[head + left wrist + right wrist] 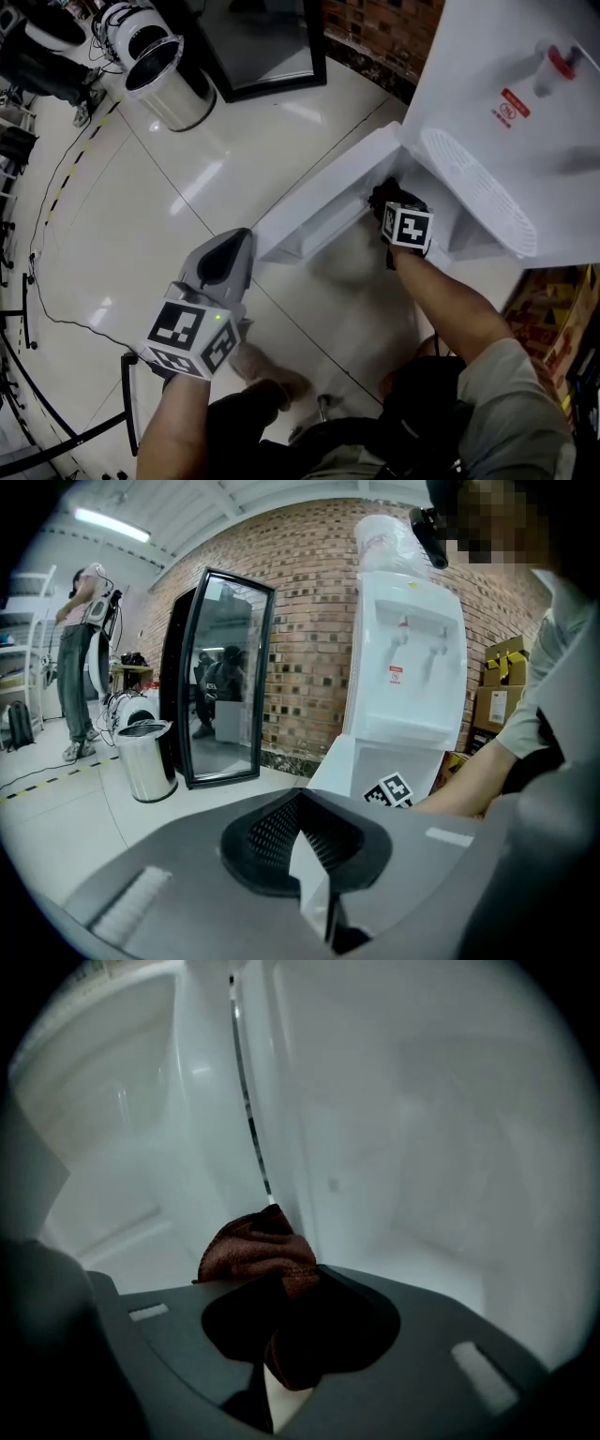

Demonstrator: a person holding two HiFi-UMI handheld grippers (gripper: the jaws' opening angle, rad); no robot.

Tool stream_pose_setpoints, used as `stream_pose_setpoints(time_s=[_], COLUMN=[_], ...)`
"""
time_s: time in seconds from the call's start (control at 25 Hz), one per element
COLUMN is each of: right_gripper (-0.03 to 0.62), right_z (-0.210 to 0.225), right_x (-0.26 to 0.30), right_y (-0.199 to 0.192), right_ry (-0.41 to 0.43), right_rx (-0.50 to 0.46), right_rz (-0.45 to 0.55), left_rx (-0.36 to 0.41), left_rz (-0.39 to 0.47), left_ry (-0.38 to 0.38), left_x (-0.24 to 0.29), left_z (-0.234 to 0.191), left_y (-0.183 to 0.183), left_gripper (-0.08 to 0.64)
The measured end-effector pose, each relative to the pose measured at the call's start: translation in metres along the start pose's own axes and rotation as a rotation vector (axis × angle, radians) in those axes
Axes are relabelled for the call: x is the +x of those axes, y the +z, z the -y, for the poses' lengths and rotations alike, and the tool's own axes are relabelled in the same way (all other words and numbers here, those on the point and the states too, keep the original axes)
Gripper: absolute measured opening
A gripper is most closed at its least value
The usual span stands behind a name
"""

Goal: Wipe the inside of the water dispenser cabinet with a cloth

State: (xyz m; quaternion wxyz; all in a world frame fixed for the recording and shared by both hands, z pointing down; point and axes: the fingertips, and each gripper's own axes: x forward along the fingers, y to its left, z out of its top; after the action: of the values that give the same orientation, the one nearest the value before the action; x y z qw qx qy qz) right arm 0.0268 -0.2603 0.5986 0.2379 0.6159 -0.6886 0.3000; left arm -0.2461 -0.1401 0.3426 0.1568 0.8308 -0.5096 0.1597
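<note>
The white water dispenser [506,103] stands at the upper right with its lower cabinet door [319,202] swung open. My right gripper [389,199] reaches into the cabinet opening, its marker cube facing up. Seen in the right gripper view, that gripper [272,1335] is shut on a bunched brown cloth [258,1246], which sits against the white inner wall [403,1147] beside the door's hinge gap [248,1119]. Over the floor to the left hangs my left gripper [234,248], shut with nothing in it [314,855]; it points toward the dispenser [403,658].
A steel waste bin [169,80] and a black-framed mirror [267,42] stand on the tiled floor behind the left gripper. Cardboard boxes [548,305] sit right of the dispenser. A cable [47,216] trails along the floor at the left. A person [80,658] stands far off.
</note>
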Motion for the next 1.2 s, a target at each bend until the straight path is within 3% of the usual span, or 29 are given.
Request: stream_pose_setpoints(time_s=[0.44, 0.56, 0.72, 0.96, 1.08, 1.2], right_gripper=[0.103, 0.103, 0.103, 0.101, 0.101, 0.101], right_z=[-0.027, -0.025, 0.022, 0.103, 0.13, 0.146], right_x=[-0.134, -0.153, -0.183, -0.258, -0.289, -0.286], right_y=[0.126, 0.132, 0.11, 0.052, 0.035, 0.014], right_ry=[0.187, 0.207, 0.133, -0.06, -0.148, -0.201], right_rx=[0.188, 0.207, 0.271, 0.336, 0.31, 0.246], right_rz=[0.481, 0.506, 0.501, 0.545, 0.564, 0.513], left_rx=[0.009, 0.01, 0.016, 0.022, 0.026, 0.03], left_rz=[0.005, -0.001, -0.012, -0.014, -0.018, -0.022], left_ry=[0.005, 0.015, 0.009, 0.008, 0.009, 0.01], left_x=[-0.001, -0.001, 0.002, 0.001, 0.001, -0.001], left_z=[0.0, -0.001, 0.002, 0.003, 0.004, 0.005], left_y=[-0.001, -0.002, -0.003, -0.003, -0.003, -0.003], left_gripper=[0.0, 0.0, 0.0, 0.0, 0.0, 0.0])
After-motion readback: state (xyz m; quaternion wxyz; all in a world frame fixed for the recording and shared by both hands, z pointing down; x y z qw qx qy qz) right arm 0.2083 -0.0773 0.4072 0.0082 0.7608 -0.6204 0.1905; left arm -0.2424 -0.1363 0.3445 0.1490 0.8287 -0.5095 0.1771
